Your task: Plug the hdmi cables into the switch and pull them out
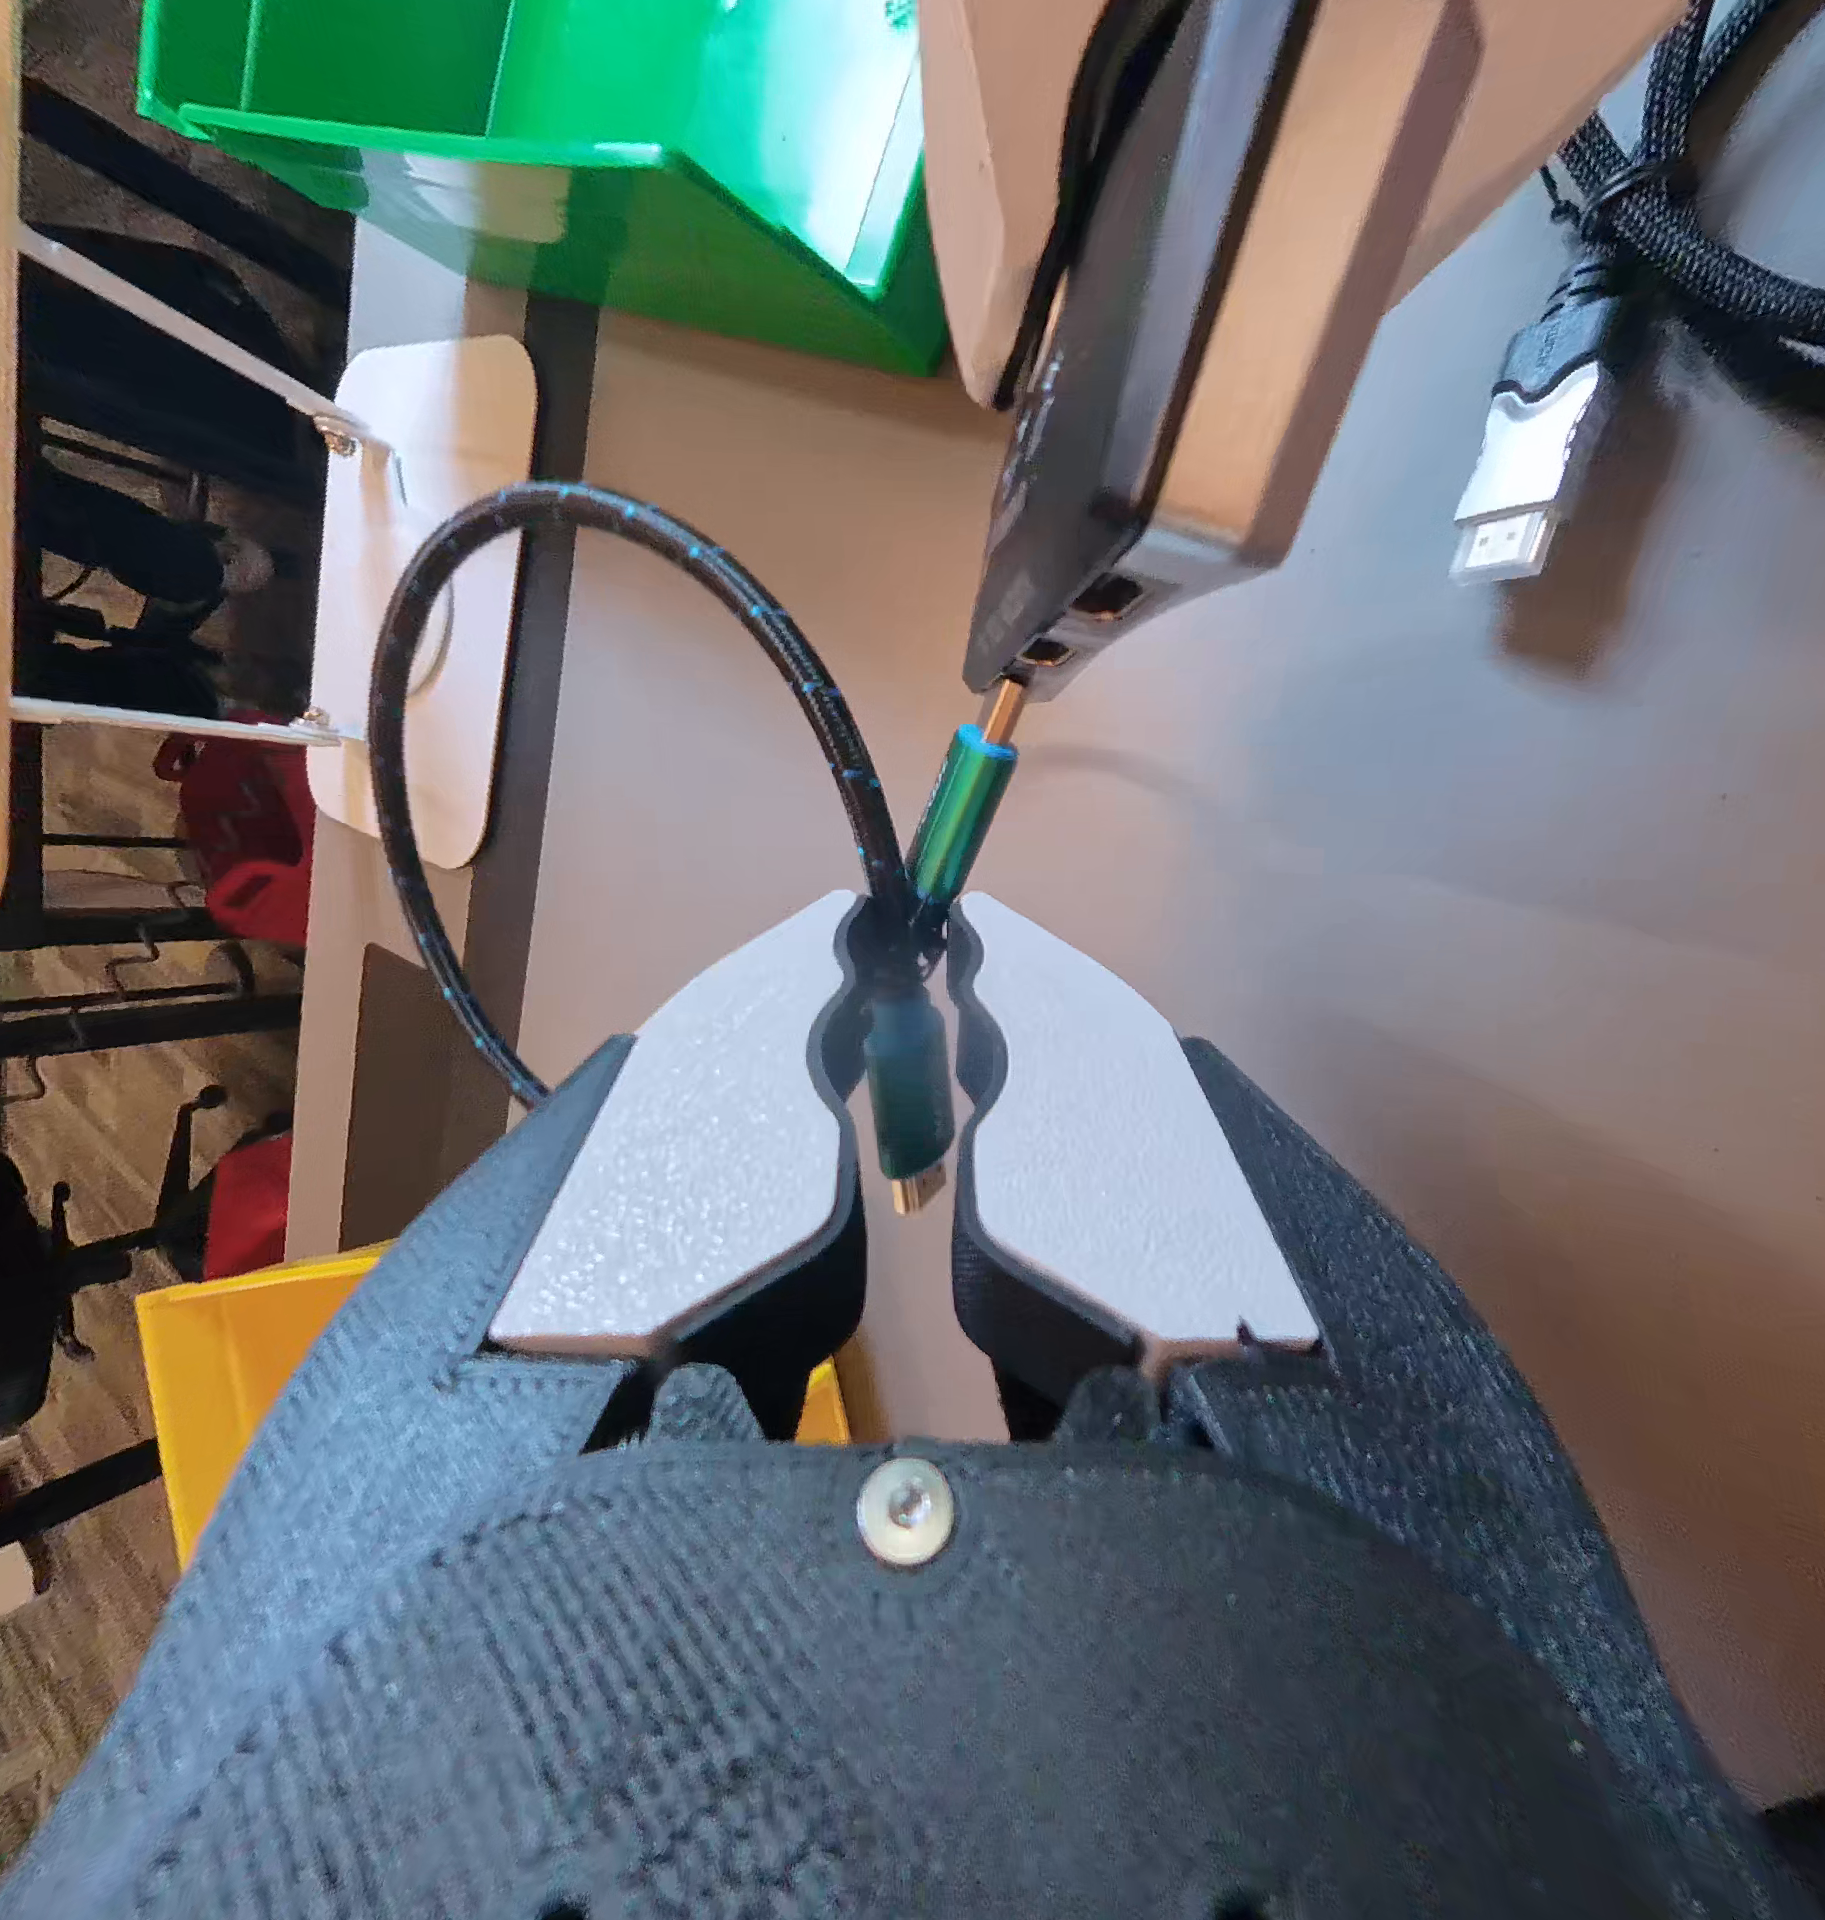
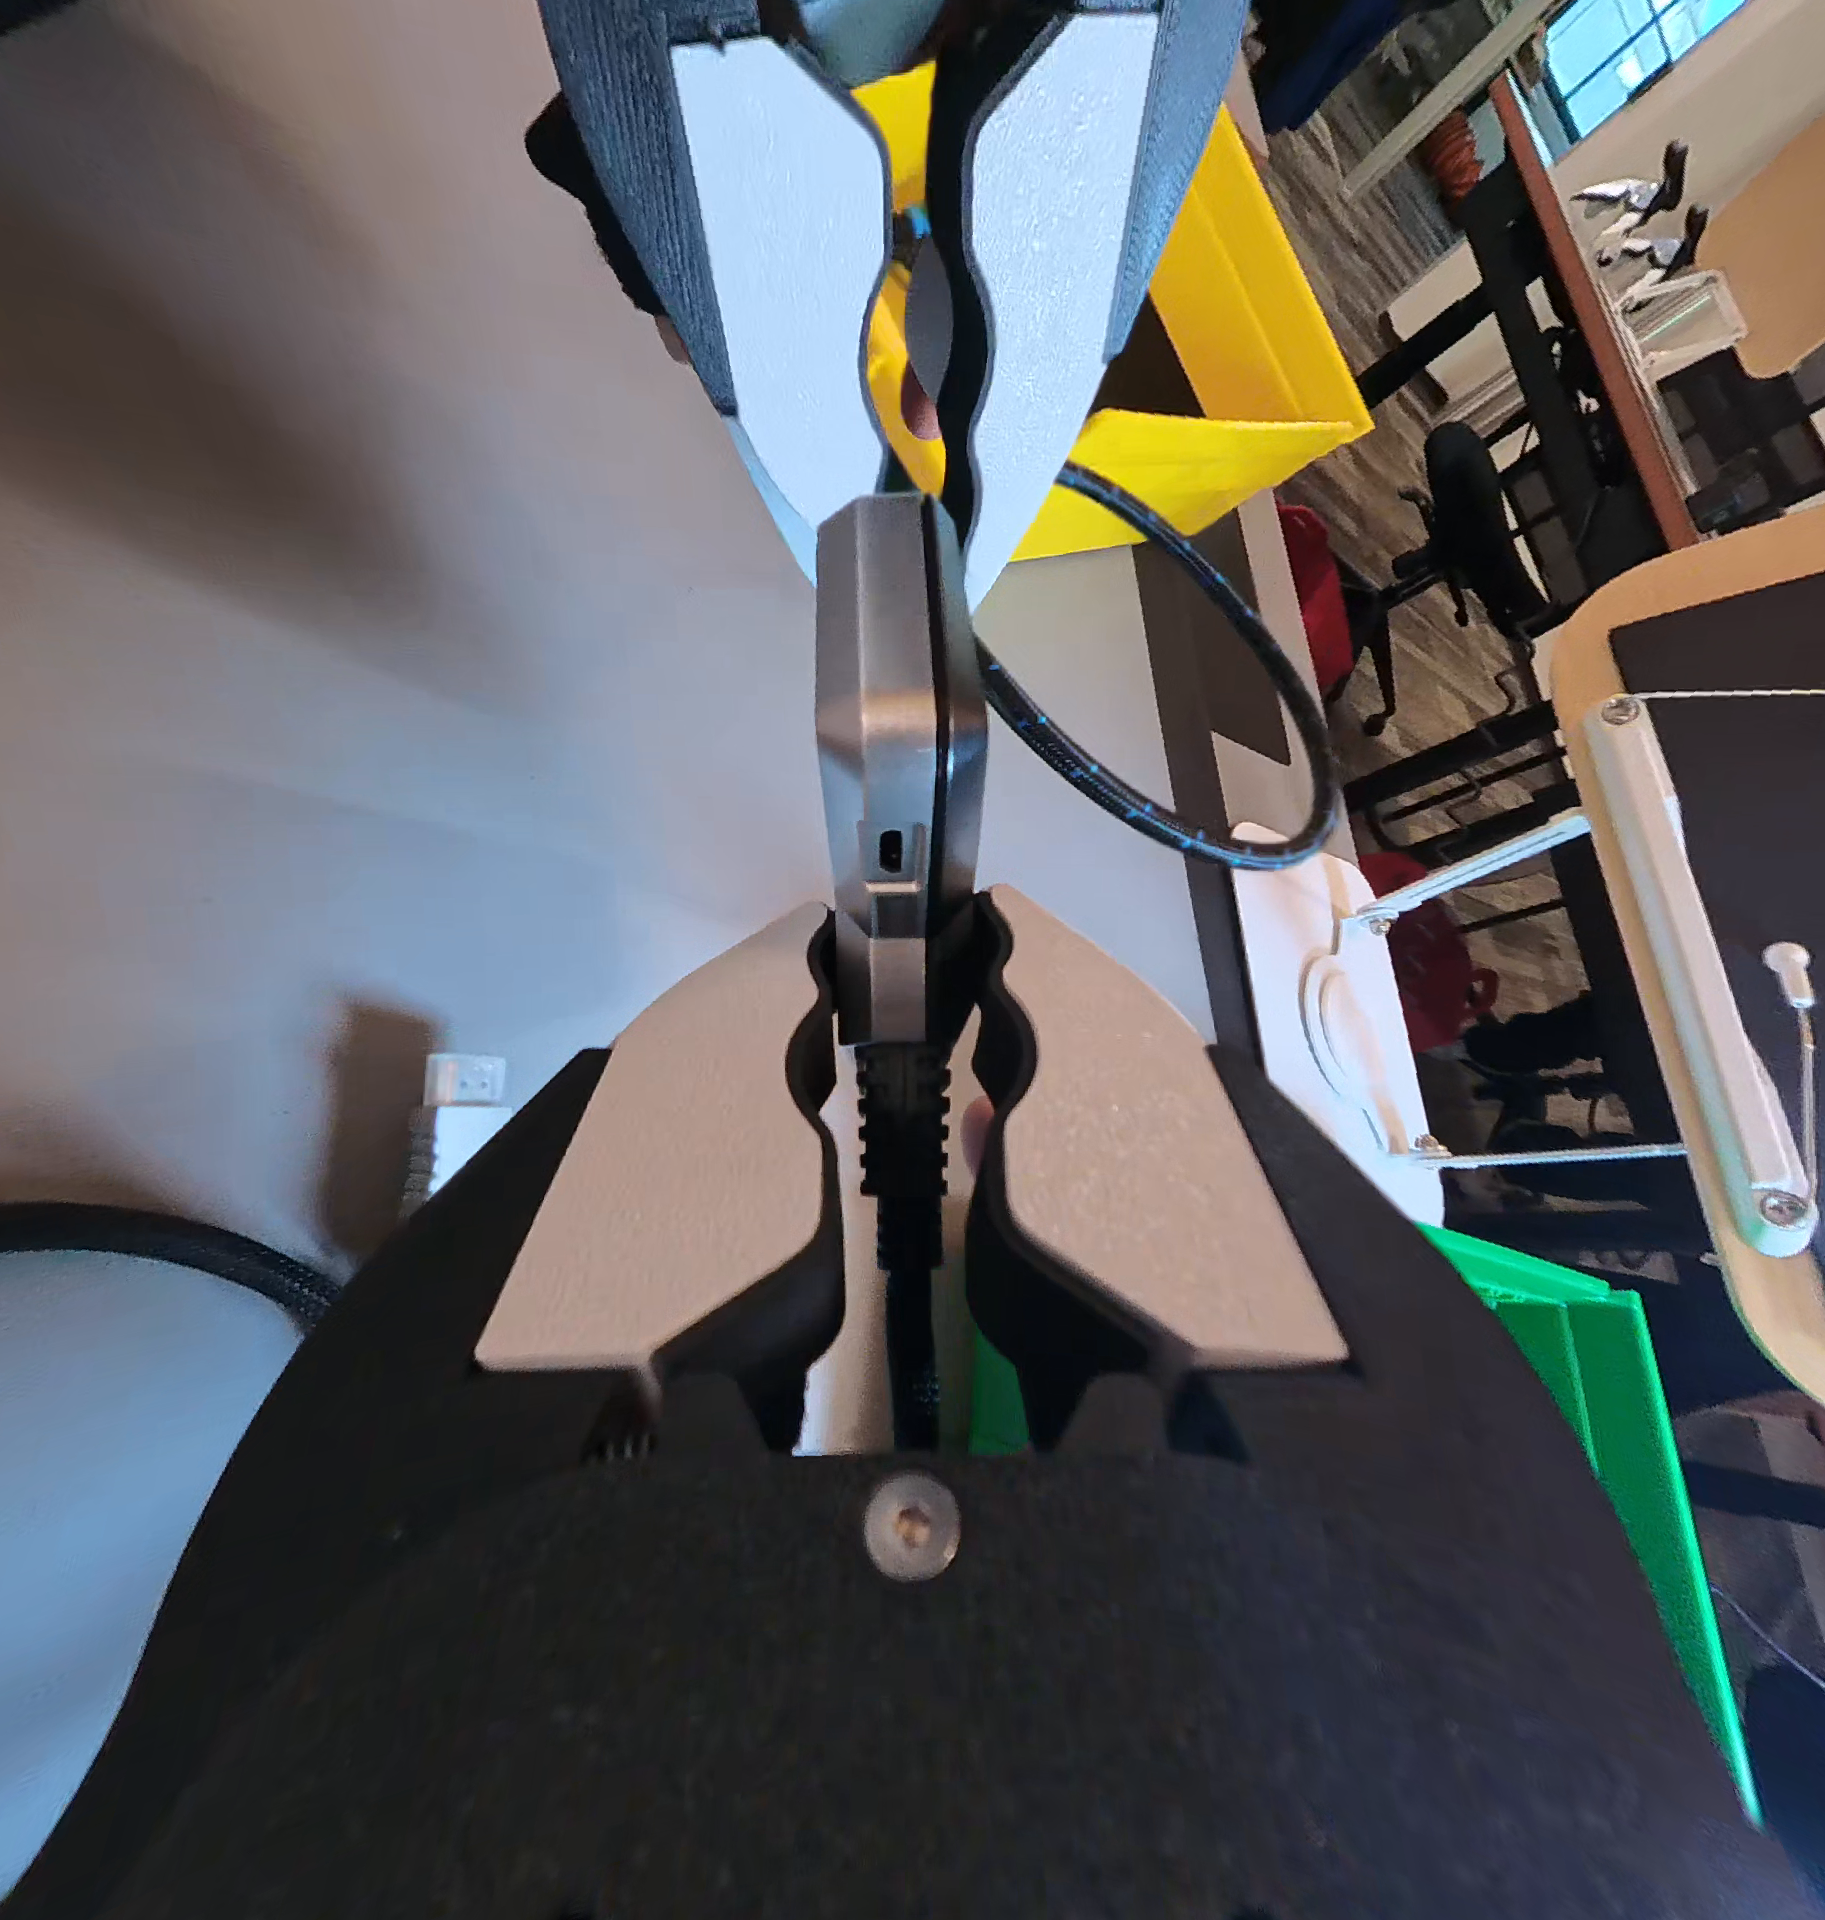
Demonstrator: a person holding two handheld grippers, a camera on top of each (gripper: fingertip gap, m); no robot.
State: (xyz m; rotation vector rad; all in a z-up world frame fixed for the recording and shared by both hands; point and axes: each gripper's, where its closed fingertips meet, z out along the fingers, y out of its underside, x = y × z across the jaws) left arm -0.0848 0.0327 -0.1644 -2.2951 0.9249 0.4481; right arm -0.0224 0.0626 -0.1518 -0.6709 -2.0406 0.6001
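Left tool (image 1: 903, 925) is clamped on the short braided hdmi cable (image 1: 617, 551) just behind its green plug (image 1: 955, 816). Plug's long axis points up-right, gold tip at the switch (image 1: 1116, 416) port mouth, slightly skewed; can't tell if seated. Right tool (image 2: 903, 935) grips switch by its cord end, off the desk (image 1: 1303, 987). Left is the mover, I'd say.

Two claws (image 1: 900, 920) (image 2: 908, 914), one switch (image 1: 1116, 436), two HDMI cables (image 1: 451, 665) (image 1: 1521, 468), two bins (image 1: 534, 135) (image 1: 222, 1382).
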